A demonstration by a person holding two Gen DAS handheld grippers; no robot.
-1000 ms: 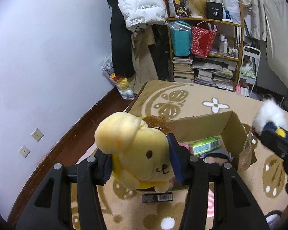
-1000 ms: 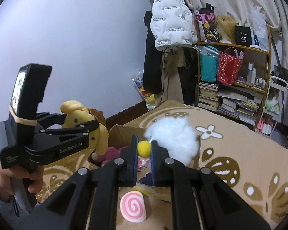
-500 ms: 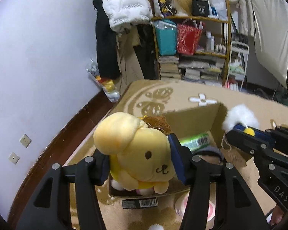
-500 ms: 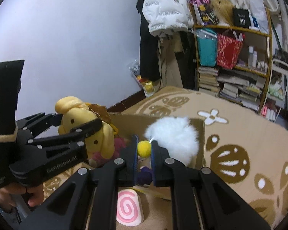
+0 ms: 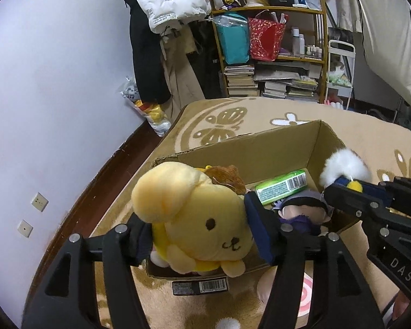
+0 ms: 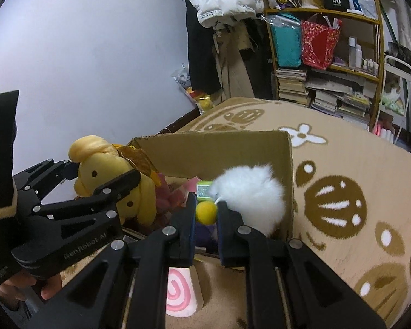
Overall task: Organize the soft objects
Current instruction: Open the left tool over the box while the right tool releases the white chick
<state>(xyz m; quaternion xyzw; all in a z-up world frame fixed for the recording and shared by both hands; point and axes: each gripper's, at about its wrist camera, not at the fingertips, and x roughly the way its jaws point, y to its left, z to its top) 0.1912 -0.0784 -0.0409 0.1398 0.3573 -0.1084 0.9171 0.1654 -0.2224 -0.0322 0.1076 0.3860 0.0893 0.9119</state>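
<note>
Between the left gripper's (image 5: pixel 202 233) pads the yellow plush dog (image 5: pixel 197 219) is carried, face turned back toward the camera, its body hanging just over the near edge of the cardboard box (image 5: pixel 260 148). Those jaws have just been opening, yet the dog is seen wedged between them, both pads against its sides, so the grip looks loosened rather than let go. Directly below and ahead of that tool lies the open box, where a green packet (image 5: pixel 280 187) and a dark-haired doll (image 5: pixel 304 212) are already resting.

Off to the right, the right gripper (image 6: pixel 206 212) is clamped almost fully closed on a small yellow ball (image 6: pixel 206 212), from which a white fluffy pompom (image 6: pixel 250 196) juts forward over the box's far right corner. A pink swirl cushion (image 6: pixel 179 292) is left on the rug (image 6: pixel 370 170) beneath that tool, outside the box.

Straight down is where everything hinges: both toys are held above the box mouth, so a release should drop them inside. The dog sits close to the near wall, and a snag on that edge looks possible.
</note>
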